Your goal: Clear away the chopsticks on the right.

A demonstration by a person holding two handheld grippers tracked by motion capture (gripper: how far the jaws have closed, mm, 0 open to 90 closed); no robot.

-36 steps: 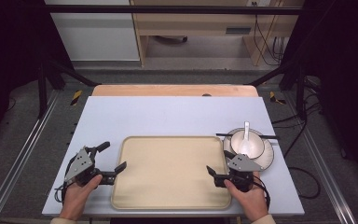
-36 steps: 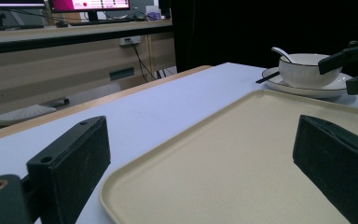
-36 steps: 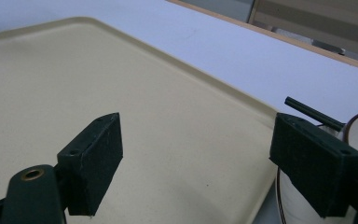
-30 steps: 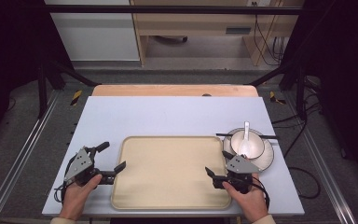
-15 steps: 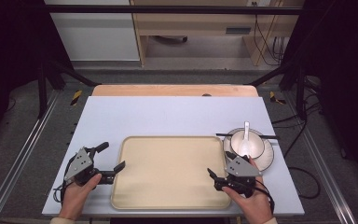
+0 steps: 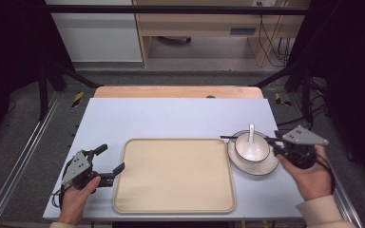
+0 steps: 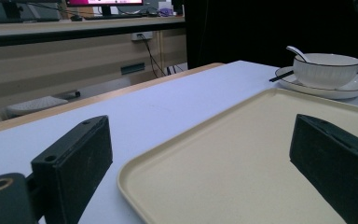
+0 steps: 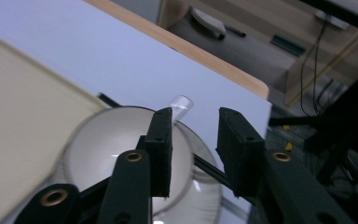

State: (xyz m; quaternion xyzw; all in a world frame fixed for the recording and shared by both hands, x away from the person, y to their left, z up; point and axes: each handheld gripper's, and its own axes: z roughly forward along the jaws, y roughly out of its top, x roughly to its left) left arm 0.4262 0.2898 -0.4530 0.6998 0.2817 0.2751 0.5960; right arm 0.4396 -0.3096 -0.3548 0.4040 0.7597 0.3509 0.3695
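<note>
A white bowl (image 6: pixel 252 148) with a white spoon (image 6: pixel 250 133) in it stands on a white saucer (image 6: pixel 261 167) at the right of the table. Black chopsticks (image 6: pixel 229 137) lie across the saucer's far rim. A hand holds my right gripper (image 6: pixel 274 144) just right of the bowl, jaws pointing left at it. In the right gripper view the right gripper (image 8: pixel 195 119) is open by a narrow gap above the bowl (image 8: pixel 121 149) rim, and a chopstick (image 8: pixel 207 168) passes below. My left gripper (image 6: pixel 109 159) rests wide open at the left edge of the beige tray (image 6: pixel 173 175).
In the left gripper view the tray corner (image 7: pixel 242 158) lies between the wide jaws, with the bowl (image 7: pixel 326 70) and saucer (image 7: pixel 328 87) far off. The table's wooden far edge (image 6: pixel 176 91) borders a drop to the floor. Black frame posts stand at both sides.
My right gripper has left the tray's right front edge and moved right and up to the bowl's right side, with its jaws now closer together. The left gripper has stayed put.
</note>
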